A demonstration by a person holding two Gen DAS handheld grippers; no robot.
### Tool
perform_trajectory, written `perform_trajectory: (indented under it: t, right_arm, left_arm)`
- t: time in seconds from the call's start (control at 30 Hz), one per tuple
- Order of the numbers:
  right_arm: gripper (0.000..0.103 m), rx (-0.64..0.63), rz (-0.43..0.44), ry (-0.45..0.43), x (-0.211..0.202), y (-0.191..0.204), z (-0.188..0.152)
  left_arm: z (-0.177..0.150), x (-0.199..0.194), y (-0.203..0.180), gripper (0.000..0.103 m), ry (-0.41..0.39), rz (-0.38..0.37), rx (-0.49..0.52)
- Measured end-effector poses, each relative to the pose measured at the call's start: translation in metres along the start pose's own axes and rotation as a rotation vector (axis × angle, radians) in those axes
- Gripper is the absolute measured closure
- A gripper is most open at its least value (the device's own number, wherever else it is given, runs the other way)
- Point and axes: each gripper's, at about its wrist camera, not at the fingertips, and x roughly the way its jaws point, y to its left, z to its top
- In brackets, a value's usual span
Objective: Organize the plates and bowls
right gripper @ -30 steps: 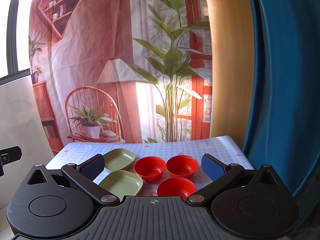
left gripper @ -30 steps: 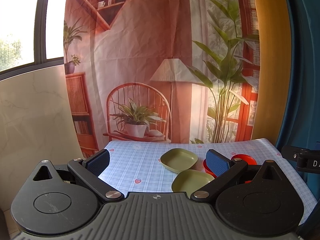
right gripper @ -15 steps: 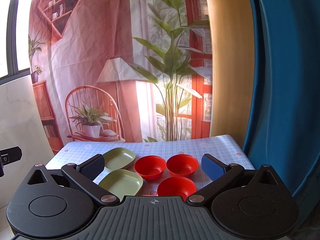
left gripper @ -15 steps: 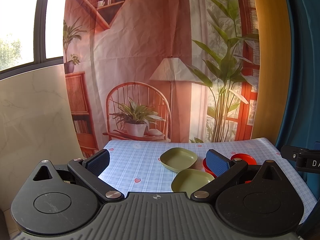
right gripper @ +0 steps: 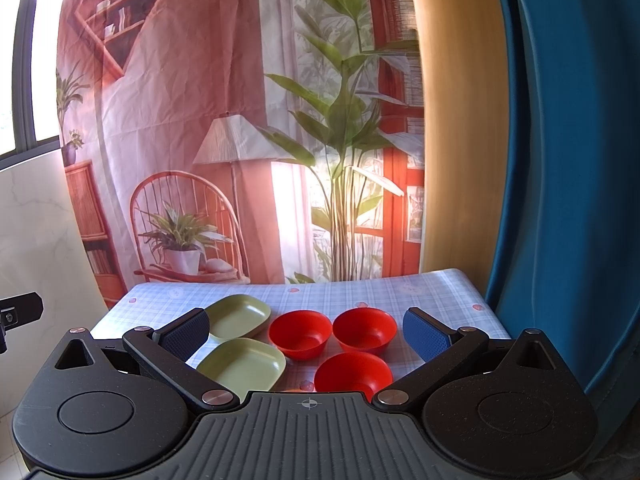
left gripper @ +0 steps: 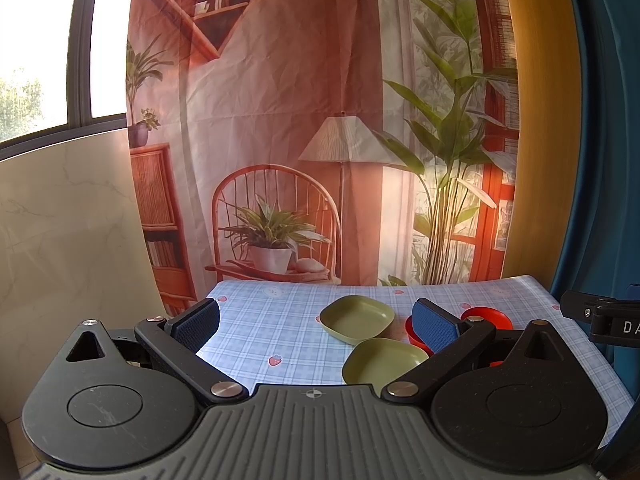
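Two green square plates lie side by side on the checked tablecloth: a far plate (right gripper: 239,315) (left gripper: 357,315) and a near plate (right gripper: 242,364) (left gripper: 383,360). Three red bowls stand to their right: a left bowl (right gripper: 300,333), a right bowl (right gripper: 365,329) and a near bowl (right gripper: 352,372). In the left wrist view the red bowls (left gripper: 486,314) are mostly hidden behind a finger. My left gripper (left gripper: 316,322) is open and empty, above the table's near left part. My right gripper (right gripper: 306,332) is open and empty, held in front of the dishes.
The table (left gripper: 256,320) has a blue checked cloth with strawberry prints. A printed backdrop (right gripper: 240,120) hangs behind it. A marble wall panel (left gripper: 68,220) stands on the left, a blue curtain (right gripper: 568,160) and a wooden post (right gripper: 456,120) on the right.
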Motion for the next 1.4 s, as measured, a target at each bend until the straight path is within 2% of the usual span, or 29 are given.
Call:
perform_trajectory:
  t: [0.3, 0.47, 0.57, 0.73, 0.83, 0.93, 1.07, 1.23, 1.4]
  right_arm:
    - [0.0, 0.006, 0.001, -0.001, -0.004, -0.003, 0.003]
    - [0.0, 0.014, 0.006, -0.004, 0.003, -0.002, -0.006]
    - [0.0, 0.017, 0.014, -0.001, 0.007, -0.001, -0.01]
    - [0.0, 0.027, 0.035, -0.052, 0.017, -0.008, -0.021]
    - [0.0, -0.002, 0.036, -0.053, 0.033, -0.009, -0.036]
    - [0.0, -0.013, 0.011, -0.015, 0.055, -0.01, -0.053]
    - [0.0, -0.016, 0.022, 0.025, 0.077, -0.013, -0.073]
    - [0.0, 0.049, 0.089, 0.123, 0.107, -0.022, -0.092]
    - [0.0, -0.032, 0.015, 0.189, 0.131, -0.015, -0.11]
  left_arm:
    - [-0.002, 0.0, -0.003, 0.0, -0.004, 0.0, 0.005]
    - [-0.003, 0.001, -0.002, 0.0, -0.008, 0.003, 0.008]
    - [-0.005, 0.002, -0.001, 0.0, -0.037, 0.0, -0.002]
    - [-0.015, 0.015, 0.002, 0.0, -0.064, -0.011, -0.044]
    - [-0.024, 0.036, 0.005, 0.0, -0.031, -0.007, -0.082]
    - [-0.038, 0.059, 0.006, 0.0, 0.018, -0.007, -0.098]
    - [-0.056, 0.086, 0.006, 0.0, 0.057, -0.024, -0.108]
    - [-0.078, 0.12, -0.004, 0.0, 0.128, -0.059, -0.056]
    - [-0.104, 0.147, -0.015, 0.0, 0.202, -0.097, -0.015]
